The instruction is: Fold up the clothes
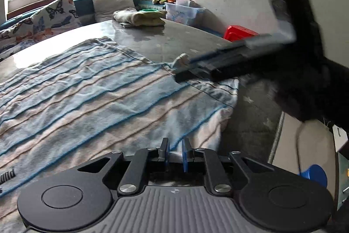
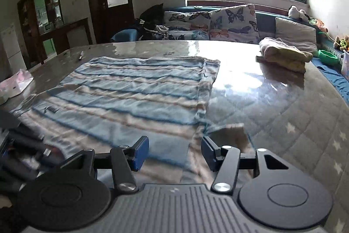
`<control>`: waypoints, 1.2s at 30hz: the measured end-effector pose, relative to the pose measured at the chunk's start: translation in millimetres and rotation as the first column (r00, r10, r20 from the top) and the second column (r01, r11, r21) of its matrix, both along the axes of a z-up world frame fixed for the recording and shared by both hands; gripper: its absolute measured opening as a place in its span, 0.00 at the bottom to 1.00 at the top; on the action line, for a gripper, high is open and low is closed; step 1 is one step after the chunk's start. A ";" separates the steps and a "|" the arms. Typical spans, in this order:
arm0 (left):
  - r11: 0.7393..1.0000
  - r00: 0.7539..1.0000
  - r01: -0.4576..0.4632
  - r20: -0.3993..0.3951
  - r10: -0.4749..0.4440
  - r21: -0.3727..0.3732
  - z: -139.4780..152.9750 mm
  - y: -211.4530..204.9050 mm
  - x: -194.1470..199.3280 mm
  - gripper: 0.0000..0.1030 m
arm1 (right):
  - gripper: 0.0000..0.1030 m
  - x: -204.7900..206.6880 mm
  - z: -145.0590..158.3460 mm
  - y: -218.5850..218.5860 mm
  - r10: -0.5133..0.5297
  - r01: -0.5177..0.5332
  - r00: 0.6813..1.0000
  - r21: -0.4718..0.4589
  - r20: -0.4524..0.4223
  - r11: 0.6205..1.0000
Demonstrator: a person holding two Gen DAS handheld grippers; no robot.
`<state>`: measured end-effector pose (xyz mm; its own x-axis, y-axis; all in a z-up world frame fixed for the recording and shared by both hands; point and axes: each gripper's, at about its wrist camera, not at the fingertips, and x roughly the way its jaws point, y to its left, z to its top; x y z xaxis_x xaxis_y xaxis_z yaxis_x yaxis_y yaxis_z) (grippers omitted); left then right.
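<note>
A blue, white and beige striped towel (image 1: 98, 91) (image 2: 135, 88) lies spread flat on the glossy table (image 1: 174, 40) (image 2: 261, 102). My left gripper (image 1: 175, 154) is shut on the towel's near edge close to its right corner, with cloth pinched between the blue pads. My right gripper (image 2: 174, 154) is open over the towel's near right corner, and its pads stand well apart from the cloth. In the left wrist view the right gripper (image 1: 183, 69) shows blurred at the towel's right edge, with a small bunch of fabric at its tips.
A pile of folded clothes (image 1: 141, 18) (image 2: 283, 54) sits at the table's far side. A tissue pack (image 2: 15, 84) and a pen (image 2: 80, 56) lie left of the towel. Butterfly cushions (image 2: 235, 23) line the bench behind. A red stool (image 1: 237, 33) stands beyond the table's edge.
</note>
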<state>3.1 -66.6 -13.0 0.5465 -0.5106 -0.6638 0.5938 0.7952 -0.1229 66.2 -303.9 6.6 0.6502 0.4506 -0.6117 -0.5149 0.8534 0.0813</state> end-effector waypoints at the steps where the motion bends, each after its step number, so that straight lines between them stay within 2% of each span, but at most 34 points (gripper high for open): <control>1: 1.000 1.000 0.001 -0.003 -0.001 0.005 -1.6 -1.3 -0.6 0.13 | 0.53 4.4 -0.4 0.9 0.000 0.000 1.000 -0.002 0.003 1.000; 6: 1.000 1.000 0.005 -0.005 -0.005 0.005 -2.6 -1.6 -2.7 0.13 | 0.52 38.5 -13.5 2.9 -0.031 0.030 0.999 -0.023 -0.025 0.999; 10: 1.000 1.000 0.008 -0.003 -0.008 0.006 -3.4 -1.2 -2.2 0.13 | 0.45 53.1 -25.3 -9.3 -0.062 0.062 0.997 -0.011 -0.050 0.998; 15: 1.000 1.000 0.005 -0.004 -0.005 0.002 -3.6 -0.9 -1.5 0.13 | 0.44 41.3 -17.9 -23.5 -0.102 0.102 0.994 0.008 -0.043 0.995; 22: 1.000 1.000 0.002 0.003 -0.002 0.003 -3.0 -1.5 -3.9 0.16 | 0.45 4.5 -23.9 -42.6 -0.153 0.153 0.987 -0.004 -0.053 0.988; 24: 1.000 1.000 0.003 0.005 -0.003 0.004 -2.3 -2.3 -4.7 0.21 | 0.46 -5.5 -24.1 -47.3 -0.168 0.168 0.985 -0.013 -0.037 0.986; 26: 1.000 1.000 -0.001 0.014 0.001 0.008 -1.2 -2.3 -6.5 0.33 | 0.49 -11.5 -21.8 -51.1 -0.202 0.201 0.979 -0.020 -0.023 0.979; 31: 0.999 0.999 -0.039 0.022 0.039 -0.004 2.4 5.5 -10.4 0.34 | 0.49 -16.5 -21.5 -56.0 -0.232 0.232 0.973 0.004 -0.020 0.973; 36: 0.987 0.987 -0.156 0.034 0.157 -0.030 9.4 33.7 -18.2 0.43 | 0.58 -18.0 -26.5 -53.0 -0.244 0.244 0.970 0.019 -0.018 0.970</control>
